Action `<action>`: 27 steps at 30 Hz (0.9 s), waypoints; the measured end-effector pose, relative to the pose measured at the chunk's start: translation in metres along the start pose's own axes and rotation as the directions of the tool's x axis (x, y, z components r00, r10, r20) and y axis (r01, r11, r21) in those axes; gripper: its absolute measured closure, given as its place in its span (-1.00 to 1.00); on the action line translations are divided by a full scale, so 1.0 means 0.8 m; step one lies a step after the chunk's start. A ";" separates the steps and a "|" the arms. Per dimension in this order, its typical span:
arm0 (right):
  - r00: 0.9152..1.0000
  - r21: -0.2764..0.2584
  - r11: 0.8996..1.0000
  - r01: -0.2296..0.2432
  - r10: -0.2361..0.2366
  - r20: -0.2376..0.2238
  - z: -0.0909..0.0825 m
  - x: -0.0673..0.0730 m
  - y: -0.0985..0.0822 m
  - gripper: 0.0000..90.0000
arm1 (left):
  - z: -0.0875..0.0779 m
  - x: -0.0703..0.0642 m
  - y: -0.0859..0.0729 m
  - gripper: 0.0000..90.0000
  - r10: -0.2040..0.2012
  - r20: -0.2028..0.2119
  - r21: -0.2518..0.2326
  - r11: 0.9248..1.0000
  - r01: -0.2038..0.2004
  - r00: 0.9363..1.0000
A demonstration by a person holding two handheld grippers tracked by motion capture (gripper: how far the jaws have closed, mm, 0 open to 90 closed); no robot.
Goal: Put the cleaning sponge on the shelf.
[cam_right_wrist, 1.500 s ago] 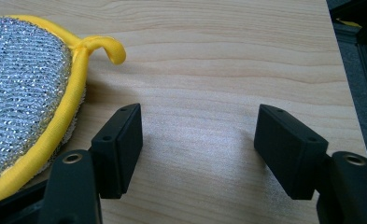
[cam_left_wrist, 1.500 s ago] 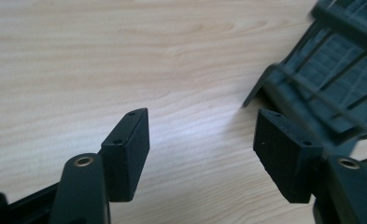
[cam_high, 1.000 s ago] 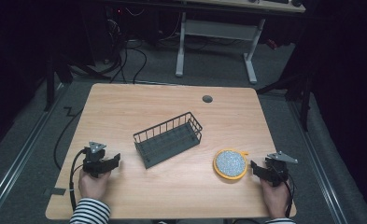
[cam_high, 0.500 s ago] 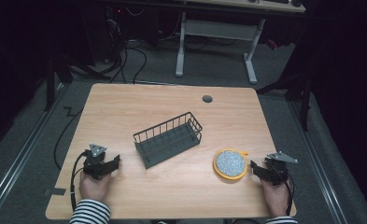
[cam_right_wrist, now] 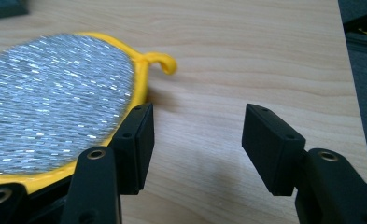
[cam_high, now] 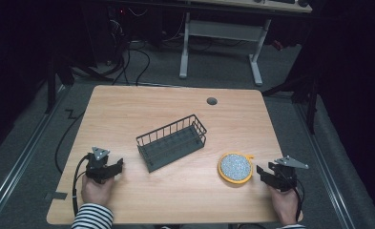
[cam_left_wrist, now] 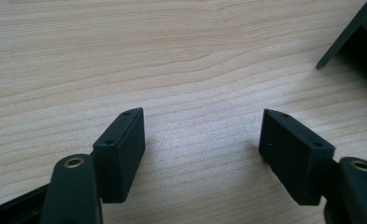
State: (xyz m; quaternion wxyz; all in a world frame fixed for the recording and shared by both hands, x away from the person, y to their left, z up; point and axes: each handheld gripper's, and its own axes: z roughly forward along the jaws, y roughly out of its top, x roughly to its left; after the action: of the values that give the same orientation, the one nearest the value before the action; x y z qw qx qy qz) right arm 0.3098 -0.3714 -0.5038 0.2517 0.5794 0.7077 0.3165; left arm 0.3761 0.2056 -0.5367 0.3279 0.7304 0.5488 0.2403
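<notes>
- Near the table's right front edge, round yellow-rimmed scouring pad with a silver glittery face [cam_high: 235,167] lies flat, just beside right gripper [cam_high: 263,172] — jaws just narrowing, nothing between.
- Left gripper [cam_high: 116,166] — jaws just widening, empty; grasp judged imminent on the right.
- Black wire basket [cam_high: 171,141] sits mid-table.

yellow-rimmed pad [cam_high: 235,167] with silver glitter, dark grey wire basket [cam_high: 171,141], striped sleeve [cam_high: 92,219].

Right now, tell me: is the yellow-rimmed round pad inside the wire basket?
No. The yellow-rimmed round pad lies flat on the table, apart from the wire basket, close to the right gripper.
</notes>
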 end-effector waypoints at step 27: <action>0.976 0.138 0.984 -0.111 0.134 -0.172 0.040 0.026 0.026 -0.06 | 0.000 -0.001 0.000 -0.31 -0.002 0.000 -0.001 1.000 0.002 1.000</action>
State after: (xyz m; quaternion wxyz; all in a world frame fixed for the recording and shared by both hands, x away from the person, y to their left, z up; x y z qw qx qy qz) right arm 0.3424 -0.3432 -0.5099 0.1292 0.6058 0.7092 0.3368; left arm 0.3759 0.2051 -0.5368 0.3284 0.7299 0.5493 0.2402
